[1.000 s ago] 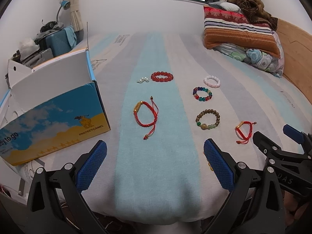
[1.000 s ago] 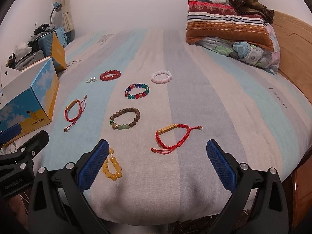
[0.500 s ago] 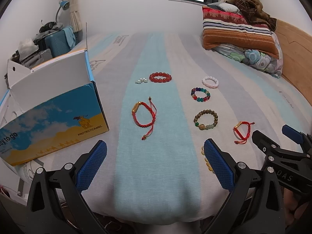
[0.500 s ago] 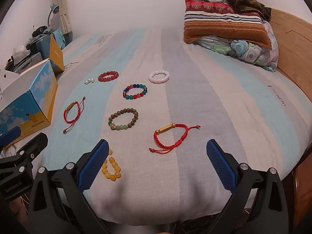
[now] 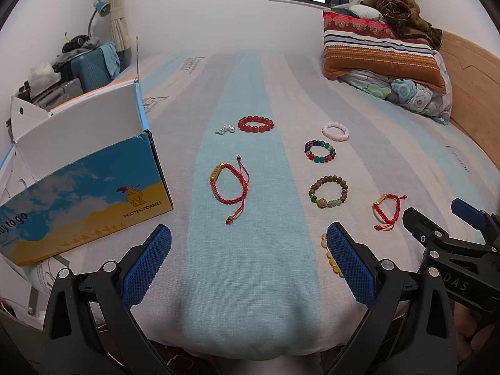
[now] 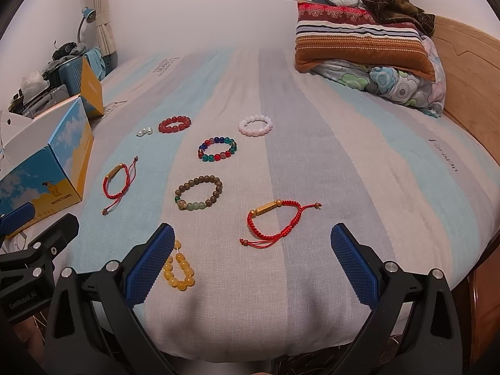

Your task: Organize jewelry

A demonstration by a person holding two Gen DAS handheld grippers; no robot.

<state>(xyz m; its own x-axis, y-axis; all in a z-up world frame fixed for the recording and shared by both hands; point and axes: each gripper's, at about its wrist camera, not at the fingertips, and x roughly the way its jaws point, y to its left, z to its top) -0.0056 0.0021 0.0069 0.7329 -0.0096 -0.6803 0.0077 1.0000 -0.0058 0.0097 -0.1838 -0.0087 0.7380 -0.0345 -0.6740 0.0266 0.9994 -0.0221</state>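
Spread over a striped bedsheet (image 6: 359,162): eight pieces of jewelry, none touching another. Nearest the right gripper (image 6: 250,262), fingers wide apart and empty: a red cord bracelet (image 6: 275,222), gold bar at its near-left, loose cord ends trailing right, long axis running left to right. Partly behind that gripper's left finger: a yellow bead bracelet (image 6: 181,272). Ahead of the left gripper (image 5: 248,264), fingers likewise spread and holding nothing: a second red cord bracelet (image 5: 229,186), long axis front to back, tail pointing toward the gripper. Farther back: wooden bead bracelet (image 6: 199,193), multicolour bead bracelet (image 6: 217,149), pink bead bracelet (image 6: 255,126), red bead bracelet (image 6: 174,124), small pearls (image 6: 144,131). At the left bed edge: an open blue-and-yellow box (image 5: 78,184).
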